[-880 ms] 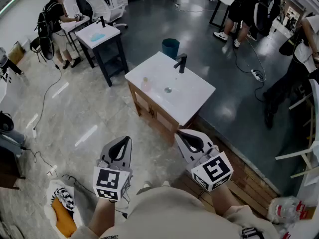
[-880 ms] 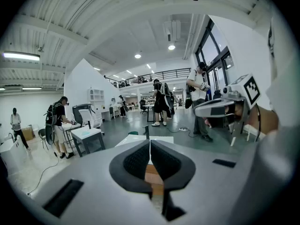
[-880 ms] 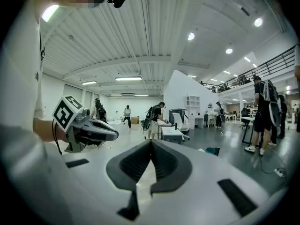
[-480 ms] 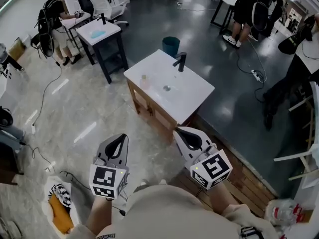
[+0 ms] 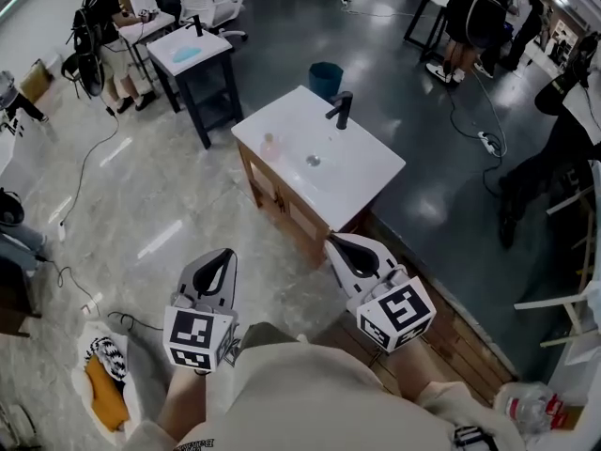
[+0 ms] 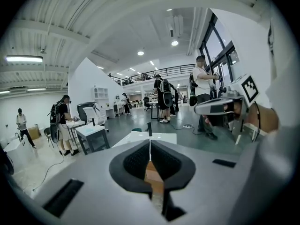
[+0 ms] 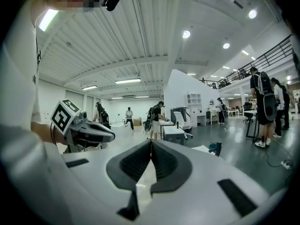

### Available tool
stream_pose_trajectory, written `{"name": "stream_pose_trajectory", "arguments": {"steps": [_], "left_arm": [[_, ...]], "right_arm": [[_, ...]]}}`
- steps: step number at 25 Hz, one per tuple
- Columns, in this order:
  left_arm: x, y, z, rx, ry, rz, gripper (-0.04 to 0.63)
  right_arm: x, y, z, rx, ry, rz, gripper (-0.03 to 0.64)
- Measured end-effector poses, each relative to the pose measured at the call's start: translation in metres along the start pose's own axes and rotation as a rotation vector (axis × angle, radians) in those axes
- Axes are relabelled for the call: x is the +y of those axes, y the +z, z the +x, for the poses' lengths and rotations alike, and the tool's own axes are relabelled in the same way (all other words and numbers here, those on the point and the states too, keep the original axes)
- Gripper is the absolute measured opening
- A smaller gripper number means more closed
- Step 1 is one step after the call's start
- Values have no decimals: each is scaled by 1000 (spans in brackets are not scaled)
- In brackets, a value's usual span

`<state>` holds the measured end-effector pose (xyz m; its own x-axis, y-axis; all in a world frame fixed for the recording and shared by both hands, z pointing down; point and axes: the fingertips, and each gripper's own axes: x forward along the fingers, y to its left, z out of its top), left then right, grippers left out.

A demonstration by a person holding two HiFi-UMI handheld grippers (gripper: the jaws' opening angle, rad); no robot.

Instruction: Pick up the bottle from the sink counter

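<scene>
A small clear bottle with pinkish contents [image 5: 269, 145] stands upright near the left edge of the white sink counter [image 5: 355, 178], left of the basin drain and the black faucet [image 5: 342, 111]. Both grippers are held close to my body, well short of the counter. My left gripper [image 5: 227, 255] has its jaws together with nothing between them. My right gripper [image 5: 337, 243] is shut and empty too. In the left gripper view the shut left gripper [image 6: 150, 143] points toward the counter [image 6: 161, 137]. The right gripper view shows its own closed tips [image 7: 151, 142] and the left gripper [image 7: 86, 131] beside them.
The wooden cabinet [image 5: 282, 209] under the counter stands on a marble floor. A teal bin [image 5: 326, 78] sits behind it, a dark side table [image 5: 192, 59] to the left. People stand at desks in the background. Cables lie on the floor, and a bag [image 5: 103, 383] lies at lower left.
The head view has drifted a little, so the counter sits slightly higher in the picture. Both grippers stay shut and keep about the same place in front of my body.
</scene>
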<state>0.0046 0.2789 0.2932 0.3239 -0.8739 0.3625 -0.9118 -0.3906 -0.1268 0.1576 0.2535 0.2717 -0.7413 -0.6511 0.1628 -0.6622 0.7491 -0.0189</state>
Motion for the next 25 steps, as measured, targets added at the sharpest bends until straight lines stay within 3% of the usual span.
{"name": "stream_pose_trajectory", "arguments": {"steps": [7,11,16,25], "left_arm": [[6,3,9,-14,25,-4,8],[12,-2,20,-11,6,-54,8],[27,-6,38,-9,23,-9,8],[65,-13,82,-1,0,-5,8]], "right_arm": [[-10,-3,13,-3,22,-7,-3],[-17,-4,28,-5,28,-11,-3],[-24,-11,45,-9,36,-15,-3],[-47,-20,96,-7,15,-9,-3]]}}
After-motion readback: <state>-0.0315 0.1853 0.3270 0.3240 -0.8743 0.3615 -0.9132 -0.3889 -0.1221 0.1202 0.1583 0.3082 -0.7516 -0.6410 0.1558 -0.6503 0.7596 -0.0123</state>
